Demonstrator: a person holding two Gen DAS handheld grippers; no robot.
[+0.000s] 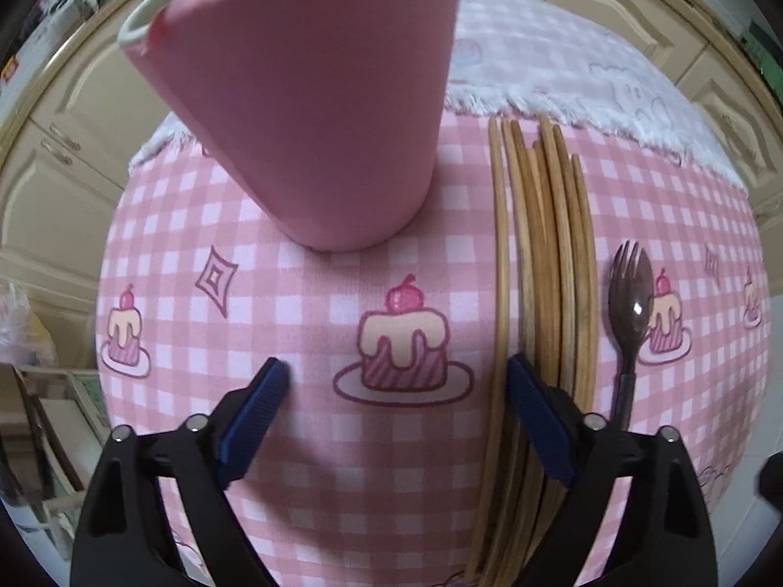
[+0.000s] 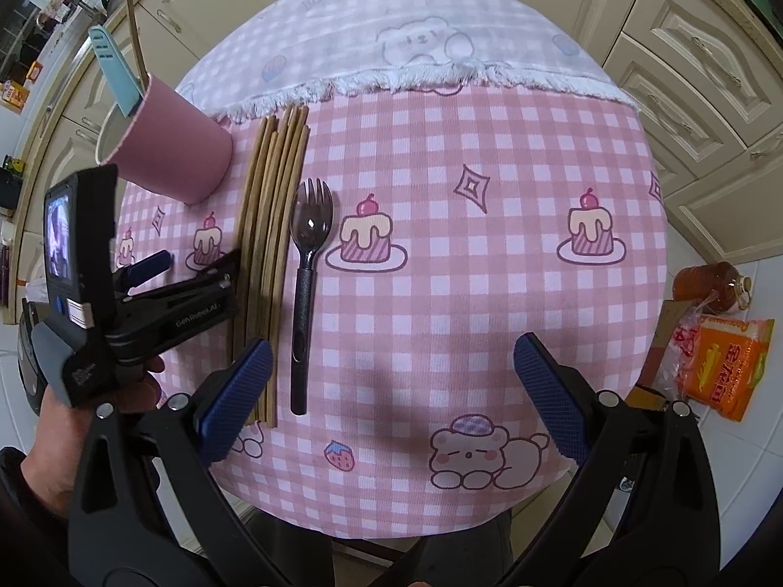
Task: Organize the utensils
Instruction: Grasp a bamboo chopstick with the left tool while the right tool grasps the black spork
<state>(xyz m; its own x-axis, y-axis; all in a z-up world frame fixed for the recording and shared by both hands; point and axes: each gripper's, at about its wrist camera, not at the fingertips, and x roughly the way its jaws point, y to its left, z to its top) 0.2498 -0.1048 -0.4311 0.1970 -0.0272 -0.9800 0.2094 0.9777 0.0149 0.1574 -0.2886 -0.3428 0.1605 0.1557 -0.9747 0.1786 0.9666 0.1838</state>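
Note:
A bundle of several wooden chopsticks (image 1: pixel 548 264) lies lengthwise on the pink checked tablecloth (image 1: pixel 313 323). A dark spork (image 1: pixel 631 303) lies just right of it. A pink cup (image 1: pixel 323 98) stands upright to the left and behind. My left gripper (image 1: pixel 397 372) is open and points down at the cloth. Its right finger sits over the bundle, and the leftmost chopstick lies just inside that finger. In the right wrist view the cup (image 2: pixel 171 151) holds a light blue handle (image 2: pixel 112 68) and a thin stick. My right gripper (image 2: pixel 391 347) is open above the cloth, with the spork (image 2: pixel 306 264) between its fingers, untouched, and the left gripper (image 2: pixel 195 259) beside the chopsticks (image 2: pixel 269 225).
A white and lilac fringed cloth (image 2: pixel 391 34) covers the table's far part. Cream cabinets (image 2: pixel 685 98) stand around it. On the floor at the right are an oil bottle (image 2: pixel 709 288) and an orange packet (image 2: pixel 729 367). A hand (image 2: pixel 73 430) holds the left gripper.

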